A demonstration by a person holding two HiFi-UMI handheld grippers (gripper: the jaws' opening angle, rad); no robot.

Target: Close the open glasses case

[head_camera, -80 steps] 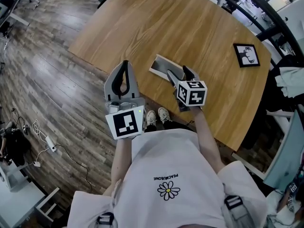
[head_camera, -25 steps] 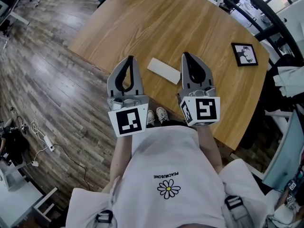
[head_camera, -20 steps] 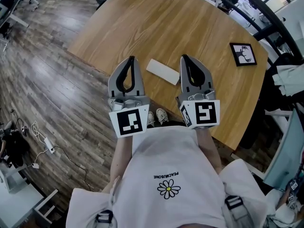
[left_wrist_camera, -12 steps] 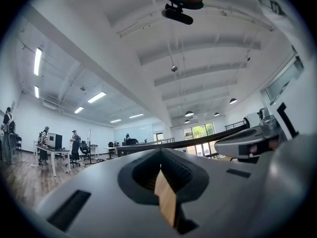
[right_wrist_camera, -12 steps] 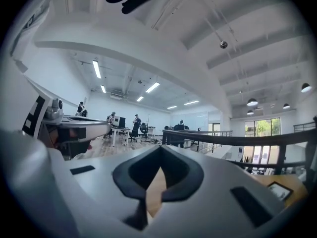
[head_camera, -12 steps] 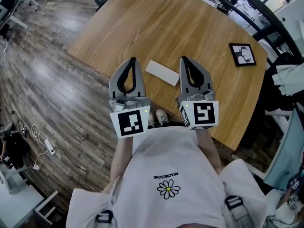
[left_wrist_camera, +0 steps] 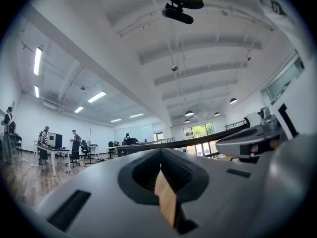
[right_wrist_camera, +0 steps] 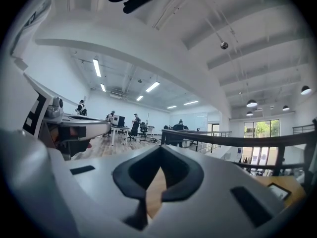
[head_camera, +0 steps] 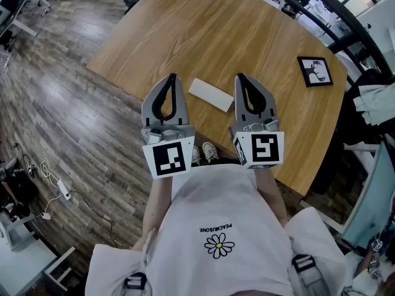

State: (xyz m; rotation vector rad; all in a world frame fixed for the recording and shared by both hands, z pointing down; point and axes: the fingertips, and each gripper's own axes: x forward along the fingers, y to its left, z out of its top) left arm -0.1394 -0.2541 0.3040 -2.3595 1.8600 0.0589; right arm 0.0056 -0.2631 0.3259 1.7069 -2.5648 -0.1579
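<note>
Though named as open in the task, looks shut: see the glasses case (head_camera: 212,95), a pale flat slab with its lid down on the wooden table (head_camera: 203,29), close to the near edge. Lies in the gap between the left gripper (head_camera: 172,77) and the right gripper (head_camera: 239,77), long axis slanting from far left to near right. Sits level with the fingertips rather than beyond them, so to the right of the left gripper and to the left of the right one. Stands clear of the left gripper; runs just beside or under the right one at its near-right end, hence judged the nearer hand, though not by much. Both closed, tips meeting, nothing gripped: only a strip of table wood through the loop of the jaws in each gripper view. Probably calls for no further push on the lid.

Bears no readable label or brand on the case. Reads "PEACMUSONE", upside down, above a daisy (head_camera: 218,246) on the white shirt (head_camera: 216,202). Only black-and-white squares on the marker cubes (head_camera: 165,159), no letters. Only a dark figure in the black-framed picture (head_camera: 316,71) at the far right of the table, no legible text.
</note>
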